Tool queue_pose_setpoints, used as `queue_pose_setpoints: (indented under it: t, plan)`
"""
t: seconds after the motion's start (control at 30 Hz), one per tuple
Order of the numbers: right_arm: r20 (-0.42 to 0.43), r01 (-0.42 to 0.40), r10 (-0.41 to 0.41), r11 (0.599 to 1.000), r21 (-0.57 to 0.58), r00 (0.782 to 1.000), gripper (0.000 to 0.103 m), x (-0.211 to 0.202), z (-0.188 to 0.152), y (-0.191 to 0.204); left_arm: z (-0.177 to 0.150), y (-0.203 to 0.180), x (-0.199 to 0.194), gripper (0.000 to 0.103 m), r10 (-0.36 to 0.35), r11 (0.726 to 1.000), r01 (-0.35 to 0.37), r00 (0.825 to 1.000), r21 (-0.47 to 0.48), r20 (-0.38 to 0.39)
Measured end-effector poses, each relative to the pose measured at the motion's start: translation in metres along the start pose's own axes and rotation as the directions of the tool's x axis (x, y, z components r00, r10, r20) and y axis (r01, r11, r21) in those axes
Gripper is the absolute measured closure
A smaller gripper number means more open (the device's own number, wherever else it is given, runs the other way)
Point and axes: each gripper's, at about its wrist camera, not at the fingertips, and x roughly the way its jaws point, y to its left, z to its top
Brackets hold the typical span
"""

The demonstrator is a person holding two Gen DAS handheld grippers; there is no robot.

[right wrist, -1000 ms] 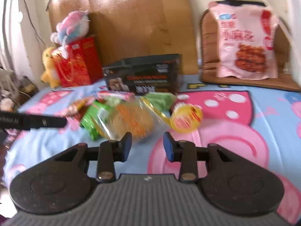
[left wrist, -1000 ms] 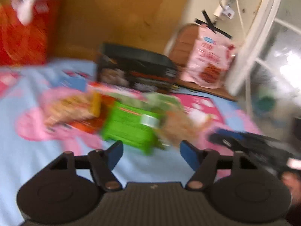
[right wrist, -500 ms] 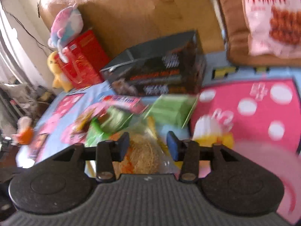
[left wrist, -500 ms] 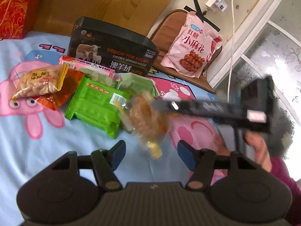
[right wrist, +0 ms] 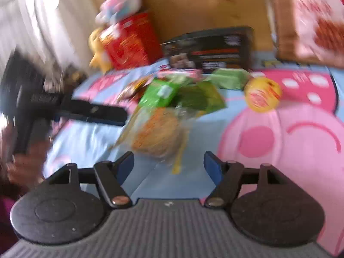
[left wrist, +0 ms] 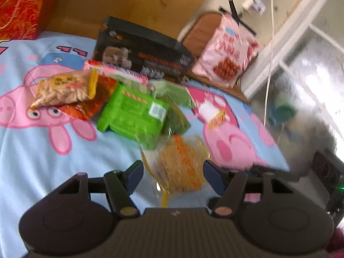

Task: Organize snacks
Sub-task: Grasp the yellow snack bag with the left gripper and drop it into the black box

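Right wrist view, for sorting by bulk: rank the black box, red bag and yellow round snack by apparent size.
1. Black box
2. Red bag, nearly the same; blur makes the order unsure
3. Yellow round snack, clearly smallest, though nearest

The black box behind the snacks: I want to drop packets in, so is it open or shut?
Open. The black box stands on the bed with no lid across its top rim; its inside stays out of view.

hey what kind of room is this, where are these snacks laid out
Probably a bedroom at home: the snacks lie on a cartoon pig bedsheet against a wooden headboard, with plush toys at the bedside and a window close by.
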Motion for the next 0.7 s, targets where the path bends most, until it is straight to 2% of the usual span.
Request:
queue_pose_setpoints:
  t: [0.03,0.07,0.13,0.17,0.23,0.33,0.47,0.53,0.6,0.7]
  plan:
    - [0.002,0.034,-0.034,0.998,-0.056,0.999,0.030,0.003,-0.001,0.008,-0.003,-0.001,0.005,0.051,0.005,1.000,-0.005,1.000,0.009,-0.017]
    - [-0.002,0.070,-0.070,0.993,-0.095,0.998,0.032,0.010,-0.001,0.014,-0.005,-0.002,0.012,0.053,0.010,1.000,-0.010,0.999,0.010,-0.042]
    - [0.015,0.120,-0.119,0.980,-0.157,0.993,0.042,0.021,-0.003,0.017,-0.008,-0.005,0.013,0.057,0.016,1.000,-0.015,0.999,0.021,-0.036]
    - [0.018,0.125,-0.124,0.974,-0.190,0.992,0.056,0.020,-0.005,0.019,-0.006,-0.008,0.011,0.059,0.017,1.000,-0.016,0.999,0.024,-0.033]
    - [0.031,0.125,-0.121,0.968,-0.218,0.992,0.058,0.019,-0.002,0.019,0.000,-0.014,0.000,0.060,0.011,0.999,-0.011,1.000,0.042,-0.008]
    - [0.105,0.125,-0.105,0.969,-0.213,0.989,0.058,0.007,0.014,0.023,0.020,-0.025,-0.019,0.059,-0.004,0.995,-0.002,0.998,0.096,0.065]
    - [0.202,0.137,-0.096,0.970,-0.201,0.975,0.058,-0.002,0.058,0.017,0.073,-0.040,-0.027,0.058,0.015,0.983,-0.044,0.987,0.177,0.161]
    - [0.252,0.153,-0.099,0.967,-0.206,0.963,0.057,0.005,0.088,0.008,0.102,-0.042,-0.020,0.056,0.026,0.976,-0.069,0.979,0.207,0.202]
    - [0.279,0.174,-0.118,0.967,-0.187,0.953,0.057,0.020,0.120,-0.004,0.136,-0.034,-0.004,0.056,0.043,0.978,-0.086,0.974,0.190,0.221]
    - [0.263,0.189,-0.145,0.970,-0.154,0.954,0.057,0.051,0.159,-0.027,0.173,-0.016,0.027,0.056,0.073,0.983,-0.106,0.975,0.148,0.211]
